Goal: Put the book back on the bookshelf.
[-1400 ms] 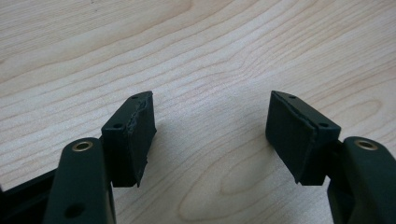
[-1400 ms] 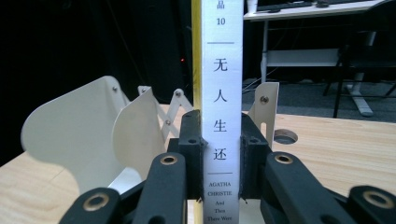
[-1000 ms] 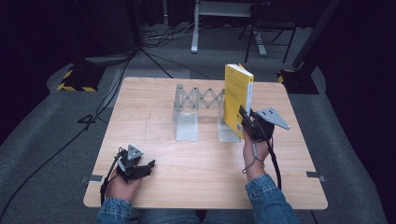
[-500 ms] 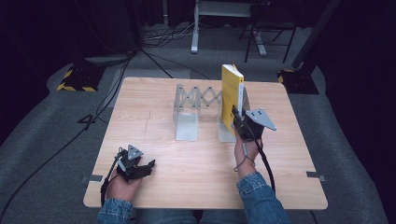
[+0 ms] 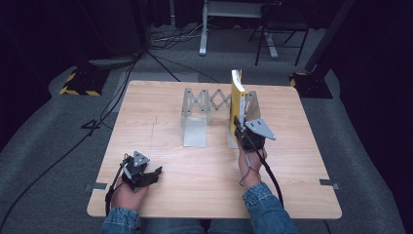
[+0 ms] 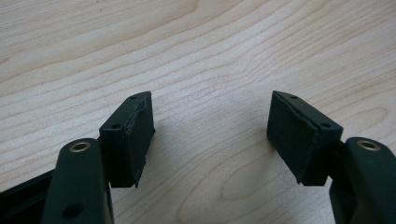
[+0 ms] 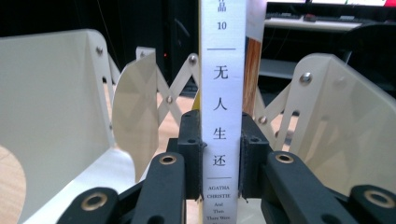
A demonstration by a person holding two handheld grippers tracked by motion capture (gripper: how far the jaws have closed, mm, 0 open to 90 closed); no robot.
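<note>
Your right gripper (image 7: 219, 172) clamps the upright yellow paperback book (image 5: 237, 100) by its white spine, evidently to stand it inside the expandable white metal book rack (image 5: 197, 117).

A person is sitting at a wooden table (image 5: 160, 117), forearms coming in from the near edge. The left gripper (image 5: 141, 174) is resting low near the front left. The right gripper (image 5: 243, 130) is holding a yellow book (image 5: 237, 100) upright against the right end of a metal rack (image 5: 202, 114).
</note>
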